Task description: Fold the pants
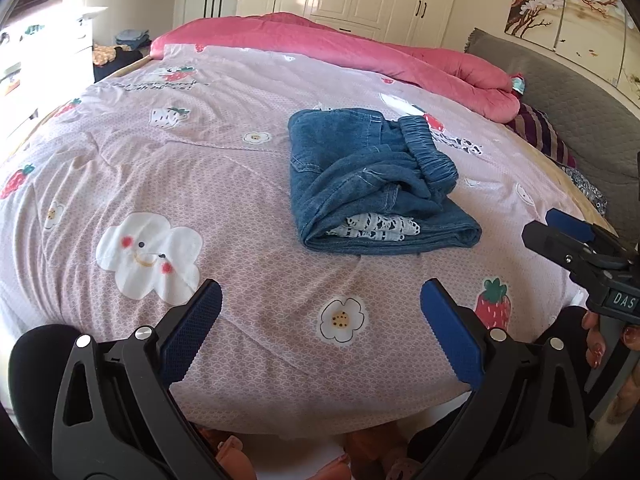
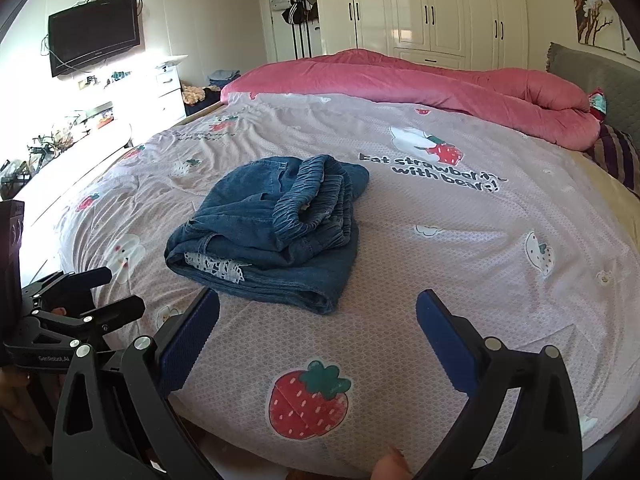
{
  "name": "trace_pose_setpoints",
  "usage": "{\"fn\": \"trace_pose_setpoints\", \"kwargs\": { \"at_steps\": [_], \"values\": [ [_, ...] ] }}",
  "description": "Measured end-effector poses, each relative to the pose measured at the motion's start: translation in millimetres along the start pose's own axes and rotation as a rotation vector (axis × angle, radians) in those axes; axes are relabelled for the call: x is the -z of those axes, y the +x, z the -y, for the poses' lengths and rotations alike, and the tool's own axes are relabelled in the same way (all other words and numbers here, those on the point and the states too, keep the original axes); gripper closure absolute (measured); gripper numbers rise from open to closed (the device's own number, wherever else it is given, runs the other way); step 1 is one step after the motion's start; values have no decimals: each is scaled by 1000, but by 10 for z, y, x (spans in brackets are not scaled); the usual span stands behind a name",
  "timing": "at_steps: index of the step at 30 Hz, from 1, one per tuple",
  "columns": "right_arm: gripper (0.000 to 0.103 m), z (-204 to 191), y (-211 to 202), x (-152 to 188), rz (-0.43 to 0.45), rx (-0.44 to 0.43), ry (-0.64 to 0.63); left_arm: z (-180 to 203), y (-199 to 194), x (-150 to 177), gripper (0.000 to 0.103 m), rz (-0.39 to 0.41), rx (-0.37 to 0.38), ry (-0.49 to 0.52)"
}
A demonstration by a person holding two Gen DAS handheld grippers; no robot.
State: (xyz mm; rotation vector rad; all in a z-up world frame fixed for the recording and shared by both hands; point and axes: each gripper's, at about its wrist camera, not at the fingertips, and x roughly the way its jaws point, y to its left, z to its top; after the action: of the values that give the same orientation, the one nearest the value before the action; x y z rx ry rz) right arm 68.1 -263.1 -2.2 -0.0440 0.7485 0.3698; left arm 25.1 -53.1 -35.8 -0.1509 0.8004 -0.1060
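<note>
A pair of blue denim pants (image 1: pixel 372 184) lies folded in a compact bundle on the pink strawberry-print bedspread (image 1: pixel 200 152), elastic waistband on top and a white patterned lining showing at the near fold. It also shows in the right wrist view (image 2: pixel 272 232). My left gripper (image 1: pixel 320 312) is open and empty, held above the bed's near edge, short of the pants. My right gripper (image 2: pixel 318 320) is open and empty, also just short of the pants. The right gripper shows at the right edge of the left wrist view (image 1: pixel 576 240), and the left gripper at the left edge of the right wrist view (image 2: pixel 80 300).
A rolled pink duvet (image 2: pixel 440 84) lies along the far side of the bed. A grey headboard (image 1: pixel 580 92) and striped pillow (image 1: pixel 540 132) are at the right. White wardrobes (image 2: pixel 432 4) stand behind, a TV (image 2: pixel 94 38) and cluttered shelf at the left.
</note>
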Motion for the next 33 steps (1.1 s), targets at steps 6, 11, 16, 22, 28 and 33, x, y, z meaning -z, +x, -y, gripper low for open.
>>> {"fn": "trace_pose_setpoints", "kwargs": {
  "at_steps": [6, 11, 16, 22, 28, 33],
  "values": [
    [5, -16, 24, 16, -10, -5, -4, 6, -1, -4, 10, 2, -8, 2],
    [5, -14, 38, 19, -13, -6, -3, 5, -1, -4, 10, 2, -10, 4],
    [5, -18, 35, 20, -13, -3, -3, 13, 2, 0, 10, 0, -12, 13],
    [5, -25, 51, 41, -17, -3, 4, 15, 6, 3, 10, -2, -17, 12],
    [5, -5, 58, 51, -22, -6, 10, 30, 6, 8, 10, 3, -23, 19],
    [5, -18, 55, 55, -24, -5, 7, 34, 10, 6, 10, 0, -27, 22]
  ]
}}
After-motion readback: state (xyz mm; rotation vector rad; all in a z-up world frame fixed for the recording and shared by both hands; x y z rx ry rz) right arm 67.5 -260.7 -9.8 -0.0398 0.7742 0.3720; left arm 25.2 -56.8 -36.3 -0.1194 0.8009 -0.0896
